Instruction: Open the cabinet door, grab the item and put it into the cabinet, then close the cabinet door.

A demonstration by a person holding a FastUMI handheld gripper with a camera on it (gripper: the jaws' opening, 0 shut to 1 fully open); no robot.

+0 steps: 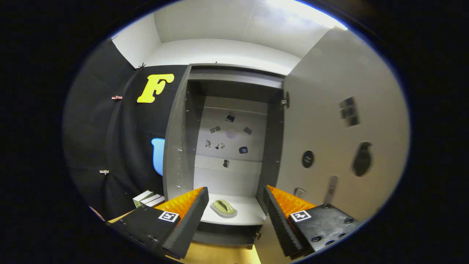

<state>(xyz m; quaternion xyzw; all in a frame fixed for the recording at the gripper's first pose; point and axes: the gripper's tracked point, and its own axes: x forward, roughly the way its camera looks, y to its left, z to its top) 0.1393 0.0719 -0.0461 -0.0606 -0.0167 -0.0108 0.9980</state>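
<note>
1. Tool [234, 216] wide apart, gripping nothing.
2. Small olive-green rounded item [224, 207] already on grey cabinet's white shelf [246, 214], at 12 o'clock.
3. Risk: open grey cabinet door [340, 146] at 2 o'clock slipping off during the push, staying ajar.

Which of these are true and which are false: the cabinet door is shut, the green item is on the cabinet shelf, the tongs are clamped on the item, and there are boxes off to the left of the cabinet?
1. The cabinet door is shut. False: it stands swung open, to the right of the cabinet.
2. The green item lies on the shelf inside the cabinet. True.
3. The tongs are clamped on the item. False: they are open, and the item lies beyond and between the fingers, touched by neither.
4. Small boxes sit to the left of the cabinet. True.
</note>
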